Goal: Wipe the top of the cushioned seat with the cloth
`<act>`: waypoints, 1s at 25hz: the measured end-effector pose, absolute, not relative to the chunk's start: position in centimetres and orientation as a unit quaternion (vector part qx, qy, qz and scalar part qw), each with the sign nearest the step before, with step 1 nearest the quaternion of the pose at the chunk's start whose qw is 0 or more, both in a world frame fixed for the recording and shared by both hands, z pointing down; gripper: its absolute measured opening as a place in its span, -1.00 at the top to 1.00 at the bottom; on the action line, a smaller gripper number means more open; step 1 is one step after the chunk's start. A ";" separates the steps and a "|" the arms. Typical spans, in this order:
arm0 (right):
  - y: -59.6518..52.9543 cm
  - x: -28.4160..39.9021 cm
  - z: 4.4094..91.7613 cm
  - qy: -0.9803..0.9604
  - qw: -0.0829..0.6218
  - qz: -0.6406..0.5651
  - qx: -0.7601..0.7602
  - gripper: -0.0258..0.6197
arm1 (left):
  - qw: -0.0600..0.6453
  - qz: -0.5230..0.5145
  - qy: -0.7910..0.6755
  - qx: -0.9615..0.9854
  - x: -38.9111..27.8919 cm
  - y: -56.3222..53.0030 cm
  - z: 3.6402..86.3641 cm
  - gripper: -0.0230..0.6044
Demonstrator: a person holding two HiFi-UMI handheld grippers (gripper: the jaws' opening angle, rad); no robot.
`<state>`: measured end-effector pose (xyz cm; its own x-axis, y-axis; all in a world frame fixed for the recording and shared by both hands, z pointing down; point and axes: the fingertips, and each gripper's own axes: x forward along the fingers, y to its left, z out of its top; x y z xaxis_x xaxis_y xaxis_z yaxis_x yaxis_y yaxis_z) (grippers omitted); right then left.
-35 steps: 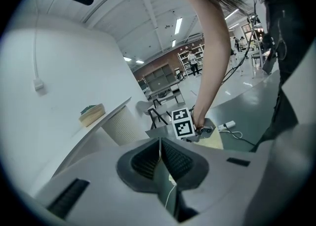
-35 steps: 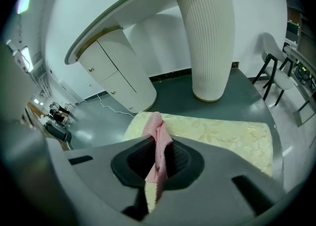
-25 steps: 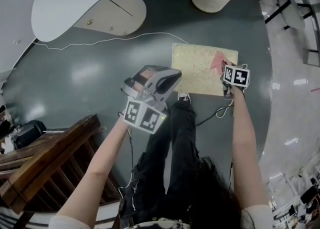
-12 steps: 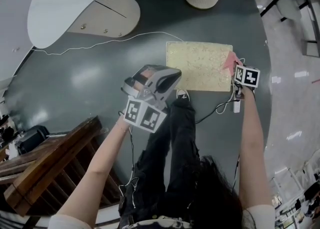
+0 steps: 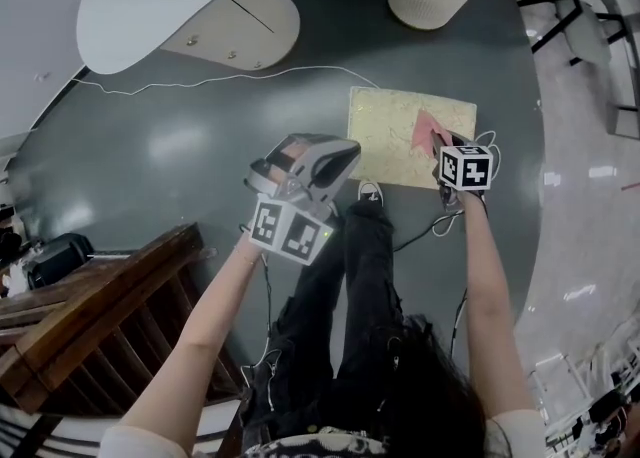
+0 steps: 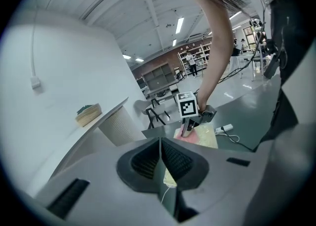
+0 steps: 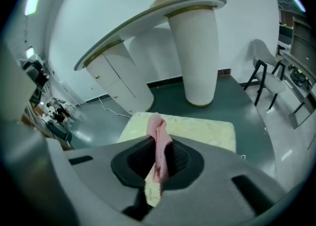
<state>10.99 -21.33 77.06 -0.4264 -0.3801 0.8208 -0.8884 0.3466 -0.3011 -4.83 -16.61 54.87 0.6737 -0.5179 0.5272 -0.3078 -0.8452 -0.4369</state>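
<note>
Right gripper (image 7: 158,165) is clamped on the crumpled pink cloth (image 7: 157,133), which trails forward from its jaws onto the pale yellow square cushioned seat (image 7: 198,129) just ahead and below. Left gripper (image 6: 160,160) hangs off to its left, jaws pressed together, empty.

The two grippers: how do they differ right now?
The right gripper is shut on the pink cloth; the left gripper is shut on nothing. The right gripper reaches over the cushioned seat, while the left gripper is held off to the seat's side, above the floor. Both have their jaws closed.
</note>
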 end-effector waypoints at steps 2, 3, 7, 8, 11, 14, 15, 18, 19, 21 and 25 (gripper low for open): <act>-20.8 7.5 77.3 -0.765 0.327 0.387 0.397 0.89 | 0.154 -0.336 0.239 -0.898 -6.0 -16.4 55.1 0.88; -20.6 5.7 77.4 -0.771 0.326 0.388 0.386 0.89 | 0.153 -0.339 0.243 -0.896 -6.6 -16.3 55.2 0.88; -19.2 -0.6 78.5 -0.787 0.326 0.395 0.344 0.89 | 0.144 -0.347 0.258 -0.890 -8.9 -15.7 55.9 0.88; -18.9 -1.7 78.8 -0.788 0.329 0.397 0.336 0.89 | 0.141 -0.348 0.262 -0.889 -9.4 -15.5 56.0 0.88; -18.0 -4.8 80.0 -0.790 0.337 0.403 0.316 0.89 | 0.132 -0.351 0.274 -0.886 -11.0 -15.0 56.3 0.88; -17.6 -6.6 81.2 -0.786 0.348 0.408 0.307 0.89 | 0.126 -0.356 0.282 -0.882 -12.4 -14.8 56.8 0.88; -17.5 -6.8 81.6 -0.783 0.353 0.410 0.307 0.89 | 0.124 -0.356 0.285 -0.881 -12.8 -14.7 56.9 0.88; -17.4 -6.7 82.6 -0.772 0.365 0.415 0.314 0.89 | 0.117 -0.356 0.291 -0.880 -13.6 -14.4 57.2 0.88; -17.4 -6.3 82.8 -0.768 0.368 0.416 0.318 0.89 | 0.117 -0.356 0.291 -0.880 -13.8 -14.3 57.3 0.88; -17.5 -5.3 83.0 -0.761 0.370 0.419 0.330 0.89 | 0.117 -0.357 0.289 -0.881 -13.9 -14.2 57.3 0.88; -17.9 -2.2 83.0 -0.743 0.364 0.430 0.361 0.89 | 0.118 -0.353 0.281 -0.885 -13.3 -14.3 57.2 0.88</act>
<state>-2.19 -17.86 83.01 -0.4737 -0.2234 0.8519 -0.8500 0.3693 -0.3758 -13.28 -14.29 57.17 0.5930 -0.5802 0.5583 -0.4137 -0.8144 -0.4070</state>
